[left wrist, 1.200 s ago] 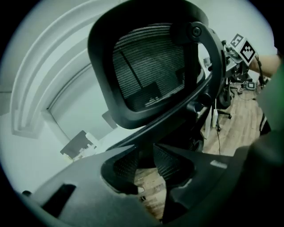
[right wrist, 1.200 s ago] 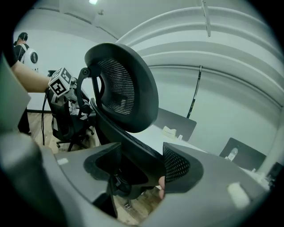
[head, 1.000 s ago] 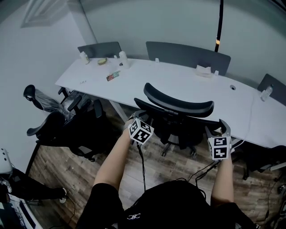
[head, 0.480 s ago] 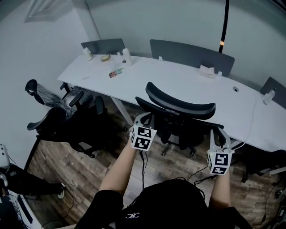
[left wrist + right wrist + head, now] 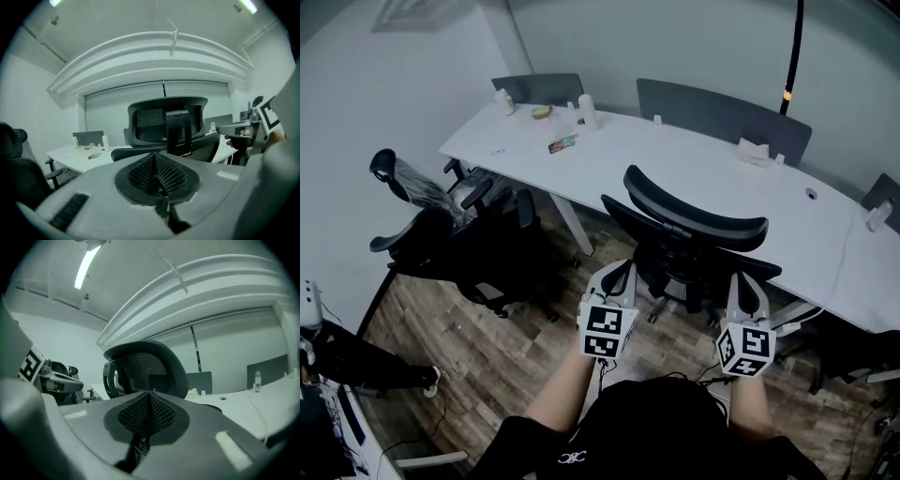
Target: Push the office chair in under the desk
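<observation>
- the office chair (image 5: 684,234) stands in the middle of the frame with its back to the person. its seat faces the long white desk (image 5: 694,164), which runs from the upper left down to the right edge.
- it doesn't look tucked in yet: the backrest and headrest sit well clear of the desk edge on the near side.
- the left gripper (image 5: 617,270) is closed with nothing between its jaws, its tips up by the left end of the backrest. in the left gripper view (image 5: 154,157) the pads meet and the chair's back fills the space beyond.
- the right gripper (image 5: 748,279) is likewise clamped shut and empty, by the right end of the backrest. the right gripper view (image 5: 150,394) shows the mesh back just past its tips.
- i can't tell whether either one is actually touching the chair.
- closed tips make good blunt pushers, i'd say. press both on the frame of the back, not the mesh, at matching height.
- push evenly on both sides and straight toward the desk, or the seat will likely swivel instead of rolling.
- go slowly over the wooden floor (image 5: 487,347) and watch that the armrests slip under the desktop.
- keep the line clear of the other black chair (image 5: 459,248) at the left.
</observation>
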Demonstrator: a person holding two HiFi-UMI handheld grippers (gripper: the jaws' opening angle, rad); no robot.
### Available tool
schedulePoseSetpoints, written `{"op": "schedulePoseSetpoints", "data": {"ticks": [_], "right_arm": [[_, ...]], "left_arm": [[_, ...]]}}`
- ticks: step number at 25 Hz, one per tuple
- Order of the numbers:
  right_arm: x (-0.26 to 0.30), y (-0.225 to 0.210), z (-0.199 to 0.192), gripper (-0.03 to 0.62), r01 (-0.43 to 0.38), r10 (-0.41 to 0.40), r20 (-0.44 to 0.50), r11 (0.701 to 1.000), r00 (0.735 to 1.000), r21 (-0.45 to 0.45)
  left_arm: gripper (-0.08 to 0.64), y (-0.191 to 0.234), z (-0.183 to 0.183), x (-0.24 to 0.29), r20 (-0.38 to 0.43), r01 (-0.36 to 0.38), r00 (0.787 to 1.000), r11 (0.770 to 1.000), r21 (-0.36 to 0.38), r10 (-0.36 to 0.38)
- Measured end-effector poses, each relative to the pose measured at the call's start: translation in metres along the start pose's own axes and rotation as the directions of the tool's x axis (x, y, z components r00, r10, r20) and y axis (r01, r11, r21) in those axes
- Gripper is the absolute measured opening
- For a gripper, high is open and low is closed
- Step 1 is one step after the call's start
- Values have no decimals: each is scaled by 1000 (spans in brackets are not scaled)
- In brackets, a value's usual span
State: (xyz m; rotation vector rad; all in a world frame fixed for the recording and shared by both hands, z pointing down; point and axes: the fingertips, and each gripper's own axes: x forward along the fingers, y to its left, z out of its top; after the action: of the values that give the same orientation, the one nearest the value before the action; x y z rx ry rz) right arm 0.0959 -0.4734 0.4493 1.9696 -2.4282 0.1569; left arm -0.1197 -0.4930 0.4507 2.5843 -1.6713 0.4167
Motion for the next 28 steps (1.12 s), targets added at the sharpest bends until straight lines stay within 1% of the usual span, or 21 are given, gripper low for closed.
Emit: {"op": "schedulePoseSetpoints", "data": {"ticks": [3, 6, 12, 18, 21, 28], "right_arm": [[8, 17, -5, 6, -29, 28, -38, 999, 999, -31], [11, 31, -9, 6, -44, 41, -55, 997, 998, -67], [11, 48, -6, 6, -61, 57, -54, 995, 997, -79], [12, 52, -6, 6, -52, 47, -61, 995, 997, -82], [15, 54, -7, 6, -59, 53, -68, 995, 996, -82], [30, 60, -3, 6, -60, 54, -62, 993, 997, -100]], "left_arm": [[8, 4, 2, -16, 1, -28, 1000, 999, 28, 28], [8, 8, 1, -25, -2, -42, 999, 999, 16, 42], [8, 12, -2, -31, 2, -40, 999, 999, 19, 40], [11, 9, -1, -26, 9, -1, 1000, 1000, 26, 1], [26, 9, -2, -21, 15, 22, 1000, 1000, 12, -22], [32, 14, 2, -5, 28, 46, 999, 999, 15, -46]]}}
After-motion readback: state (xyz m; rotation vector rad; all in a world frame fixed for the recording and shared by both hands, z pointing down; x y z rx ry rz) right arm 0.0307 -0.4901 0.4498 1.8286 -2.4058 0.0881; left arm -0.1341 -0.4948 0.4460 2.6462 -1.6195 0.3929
